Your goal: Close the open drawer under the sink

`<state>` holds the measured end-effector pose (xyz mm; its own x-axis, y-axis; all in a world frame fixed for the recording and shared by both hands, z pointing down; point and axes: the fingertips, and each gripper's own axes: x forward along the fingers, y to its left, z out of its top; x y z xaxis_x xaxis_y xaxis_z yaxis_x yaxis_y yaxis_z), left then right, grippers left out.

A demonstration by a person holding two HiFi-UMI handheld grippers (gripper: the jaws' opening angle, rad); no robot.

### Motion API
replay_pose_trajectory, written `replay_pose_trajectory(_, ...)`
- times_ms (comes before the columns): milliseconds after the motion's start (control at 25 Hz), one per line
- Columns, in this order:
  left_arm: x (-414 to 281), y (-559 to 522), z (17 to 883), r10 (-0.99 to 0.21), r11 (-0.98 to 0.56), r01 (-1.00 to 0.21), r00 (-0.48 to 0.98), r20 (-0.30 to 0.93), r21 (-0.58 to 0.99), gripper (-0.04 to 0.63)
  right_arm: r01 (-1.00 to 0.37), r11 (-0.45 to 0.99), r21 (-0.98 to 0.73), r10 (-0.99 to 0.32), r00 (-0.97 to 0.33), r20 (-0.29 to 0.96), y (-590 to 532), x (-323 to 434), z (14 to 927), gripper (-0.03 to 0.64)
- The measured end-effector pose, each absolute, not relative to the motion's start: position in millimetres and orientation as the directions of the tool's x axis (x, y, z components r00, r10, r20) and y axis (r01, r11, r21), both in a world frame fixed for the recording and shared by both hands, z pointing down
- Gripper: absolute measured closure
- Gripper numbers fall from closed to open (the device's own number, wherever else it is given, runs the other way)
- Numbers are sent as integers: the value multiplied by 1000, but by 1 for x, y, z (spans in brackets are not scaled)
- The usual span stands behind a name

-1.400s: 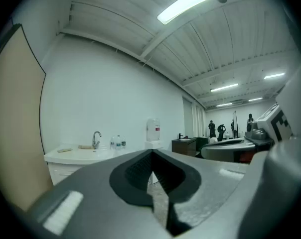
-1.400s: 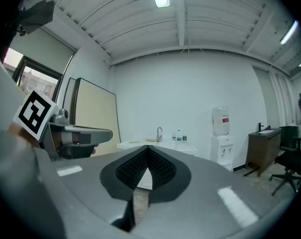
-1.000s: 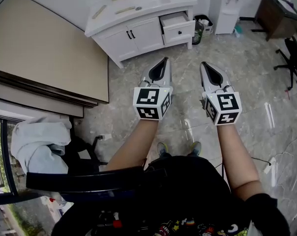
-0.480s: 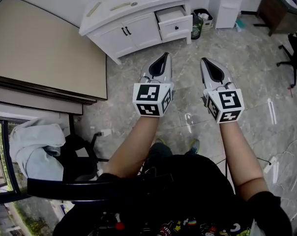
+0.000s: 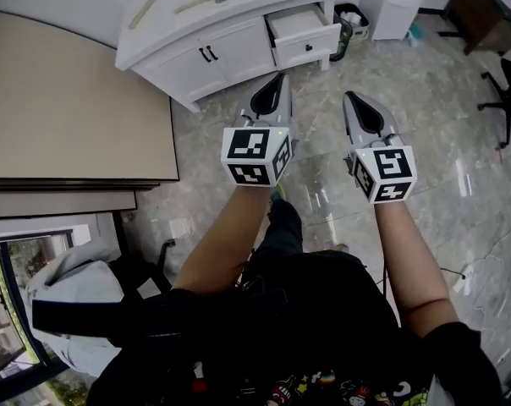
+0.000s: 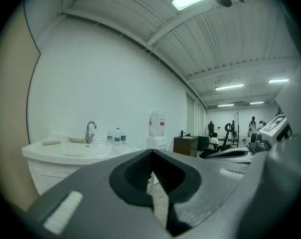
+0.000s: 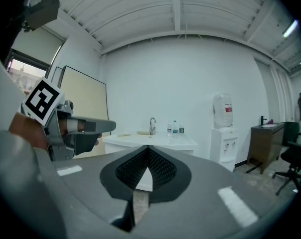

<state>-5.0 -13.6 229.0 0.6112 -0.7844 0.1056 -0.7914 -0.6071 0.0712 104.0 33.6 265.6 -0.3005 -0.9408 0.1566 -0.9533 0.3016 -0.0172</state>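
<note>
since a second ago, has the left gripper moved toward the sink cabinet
Yes. The left gripper has moved forward toward the sink cabinet; the strip of floor between them has shrunk.

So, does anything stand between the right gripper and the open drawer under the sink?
Nothing visible does. In the head view only bare floor lies between the right gripper and the open drawer. The black bin stands beside the cabinet, off to the right of that path.

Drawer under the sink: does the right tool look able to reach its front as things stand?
Probably not yet. The right tool, shut and empty, is held well short of the drawer; only floor lies between, so nothing blocks an approach.
</note>
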Motion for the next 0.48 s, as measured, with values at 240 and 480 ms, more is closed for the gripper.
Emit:
replay_pose_trajectory(240, -16, -126, 237, -718, -682, -727, 686, 115, 78, 595, -973, 233, 2, -955, -228, 187, -70, 80, 278, 594)
replay_pose_trajectory(480, 4, -198, 282, -711, -681, -727, 685, 161, 89, 595, -971, 239, -18, -943, -237, 236, -151, 94, 323, 594)
